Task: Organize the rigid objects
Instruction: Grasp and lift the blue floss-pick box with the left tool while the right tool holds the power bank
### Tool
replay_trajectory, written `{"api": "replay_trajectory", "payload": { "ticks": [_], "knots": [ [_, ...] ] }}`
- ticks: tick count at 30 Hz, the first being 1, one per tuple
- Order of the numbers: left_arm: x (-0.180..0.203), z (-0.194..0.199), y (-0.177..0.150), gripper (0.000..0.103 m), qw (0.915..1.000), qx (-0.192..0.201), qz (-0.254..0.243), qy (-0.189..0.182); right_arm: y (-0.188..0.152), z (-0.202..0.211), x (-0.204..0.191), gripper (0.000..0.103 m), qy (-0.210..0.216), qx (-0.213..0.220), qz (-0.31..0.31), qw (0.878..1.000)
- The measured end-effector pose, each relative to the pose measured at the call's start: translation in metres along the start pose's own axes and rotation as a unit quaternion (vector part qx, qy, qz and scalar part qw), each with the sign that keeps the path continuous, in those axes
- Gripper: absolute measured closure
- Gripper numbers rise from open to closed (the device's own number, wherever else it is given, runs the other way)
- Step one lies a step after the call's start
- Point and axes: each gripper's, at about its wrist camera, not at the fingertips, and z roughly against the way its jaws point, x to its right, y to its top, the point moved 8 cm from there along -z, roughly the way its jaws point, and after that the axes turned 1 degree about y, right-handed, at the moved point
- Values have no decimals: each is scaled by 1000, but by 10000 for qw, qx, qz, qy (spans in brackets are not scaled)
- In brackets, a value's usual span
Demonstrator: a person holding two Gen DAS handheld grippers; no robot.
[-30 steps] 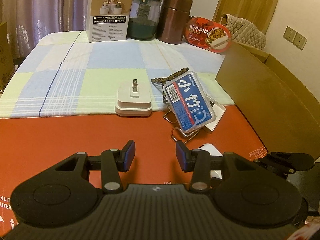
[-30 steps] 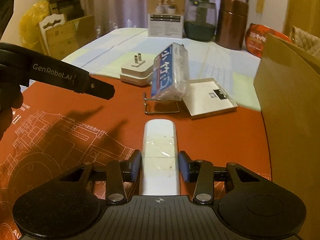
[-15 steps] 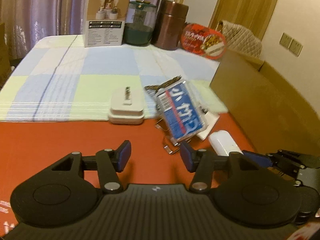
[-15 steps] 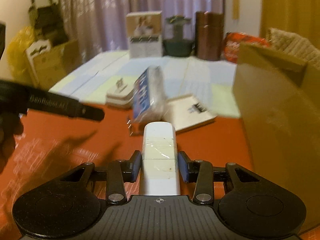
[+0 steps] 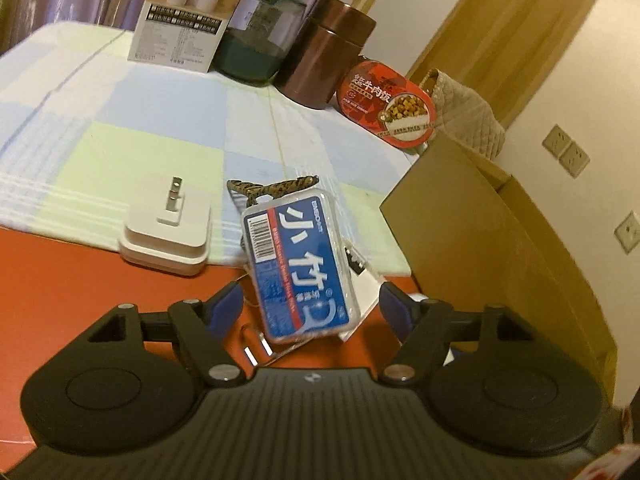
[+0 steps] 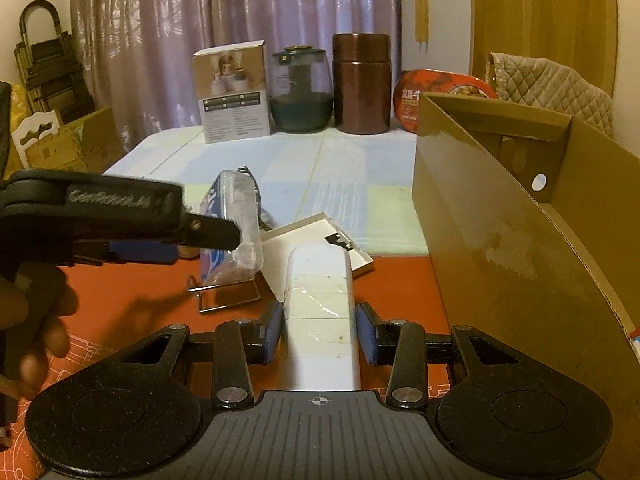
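Left gripper [image 5: 310, 306] angled down over the red mat [image 5: 60, 272], jaws opening wide, the clear plastic case with a blue label [image 5: 298, 268] framed between them but touched by neither pad. Case propped tilted on a thin wire stand [image 6: 226, 294] at the near edge of the checked cloth [image 5: 160, 120]. Just left of it, lying on its back with prongs up: a white plug adapter [image 5: 166, 240]. Behind the case: a patterned cord [image 5: 272, 188]. To its right, partly under it: a flat white box [image 6: 316, 240].

Right gripper [image 6: 318, 334] clamped at a narrow spread on a white rounded bar [image 6: 320, 312], both blue pads pressed to its sides, the far end jutting out ahead of the fingertips over the mat. Directly right of it: an open cardboard box [image 6: 500, 240], its near wall standing tall.

Seen from the right wrist: left gripper reaching in from the left, its fingertip just before the case, a person's hand [image 6: 28, 320] on the handle.

Along the far edge of the cloth, left to right: a printed carton [image 5: 188, 16], a green-lidded glass jar [image 5: 260, 40], a brown canister [image 5: 324, 52], a red oval tin [image 5: 386, 108].
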Motion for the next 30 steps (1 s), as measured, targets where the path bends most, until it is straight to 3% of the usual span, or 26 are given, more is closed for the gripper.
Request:
{"api": "replay_trajectory", "payload": {
  "ticks": [4, 5, 6, 10, 22, 23, 24, 30],
  "knots": [
    [-6, -11, 2, 38, 9995, -18, 310, -59, 0, 0, 0, 66, -1, -1, -24, 10000],
    [-7, -12, 2, 47, 9993, -38, 363, -88, 0, 0, 0, 66, 1, 0, -28, 10000],
    [-9, -12, 1, 50, 9992, -70, 390, -82, 0, 0, 0, 66, 1, 5, -25, 10000],
    [-11, -4, -4, 51, 9980, -167, 589, -155, 3, 2, -1, 66, 1, 33, -23, 10000],
    [9, 60, -15, 53, 9985, 119, -293, 444, 6, 31, -8, 66, 31, 120, 36, 9999],
    [12, 66, -18, 74, 9977, 132, -433, 514, 6, 35, -9, 66, 41, 122, 35, 9999],
    [16, 72, -20, 85, 9970, 175, -560, 503, 5, 38, -10, 66, 48, 121, 39, 9999],
    [18, 98, -54, 89, 9910, -16, -973, 917, -7, 57, -14, 66, 76, 31, 74, 9999]
  ]
}}
